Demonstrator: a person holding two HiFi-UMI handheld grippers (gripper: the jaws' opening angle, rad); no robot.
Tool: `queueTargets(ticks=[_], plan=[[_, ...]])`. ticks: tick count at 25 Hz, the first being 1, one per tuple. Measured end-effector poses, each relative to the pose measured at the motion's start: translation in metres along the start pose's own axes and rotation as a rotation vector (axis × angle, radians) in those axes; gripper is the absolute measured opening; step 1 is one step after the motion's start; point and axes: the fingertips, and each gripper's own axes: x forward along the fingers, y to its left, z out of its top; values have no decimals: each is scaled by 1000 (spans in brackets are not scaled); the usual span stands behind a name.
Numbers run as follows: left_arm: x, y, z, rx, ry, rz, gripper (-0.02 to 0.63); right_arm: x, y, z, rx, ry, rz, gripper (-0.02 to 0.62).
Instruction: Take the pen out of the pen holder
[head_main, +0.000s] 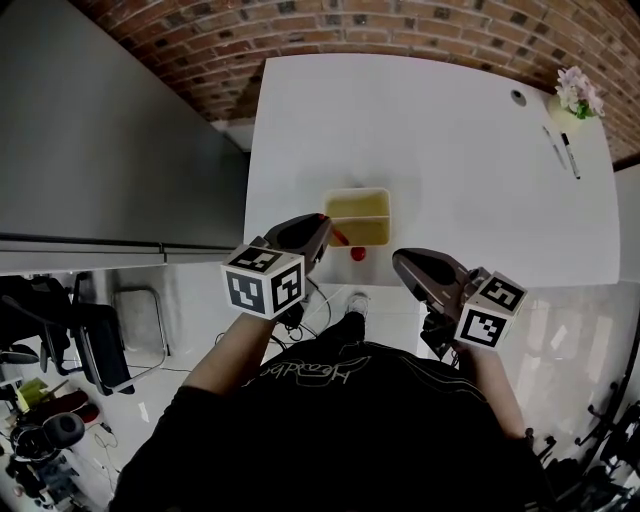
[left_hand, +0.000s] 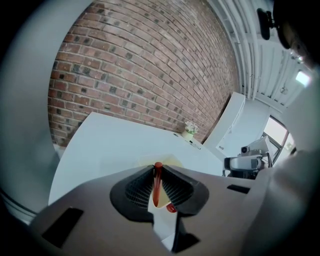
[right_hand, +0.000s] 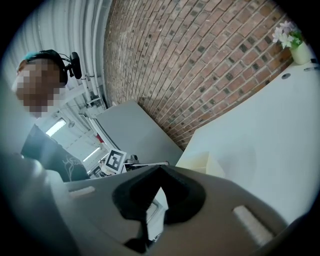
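Note:
A pale yellow square pen holder (head_main: 358, 216) stands near the front edge of the white table (head_main: 450, 150). My left gripper (head_main: 326, 224) is at the holder's near left corner, shut on a thin red pen (head_main: 340, 238) with a rounded red end toward me. In the left gripper view the pen (left_hand: 157, 183) runs upright between the pads of the left gripper (left_hand: 157, 168), with the holder (left_hand: 172, 161) just behind. My right gripper (head_main: 398, 259) hangs just right of the holder's near right corner. In its own view the right gripper (right_hand: 160, 170) has its jaws together with nothing between them, the holder (right_hand: 201, 163) ahead.
A small flower pot (head_main: 577, 95), two loose pens (head_main: 566, 152) and a round cable hole (head_main: 518, 97) sit at the table's far right corner. A grey cabinet (head_main: 120, 150) flanks the table's left. A brick wall (head_main: 400, 25) closes the back. A person (right_hand: 42, 130) stands at left.

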Motion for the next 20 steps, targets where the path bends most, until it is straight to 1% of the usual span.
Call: queueTargets(ticks=[9, 20], plan=[[-22, -7, 21, 30, -63, 22, 54, -6, 11, 2, -7, -5, 16, 3], [-71, -41, 48, 83, -190, 32, 54, -22, 48, 3, -64, -6, 55, 3]])
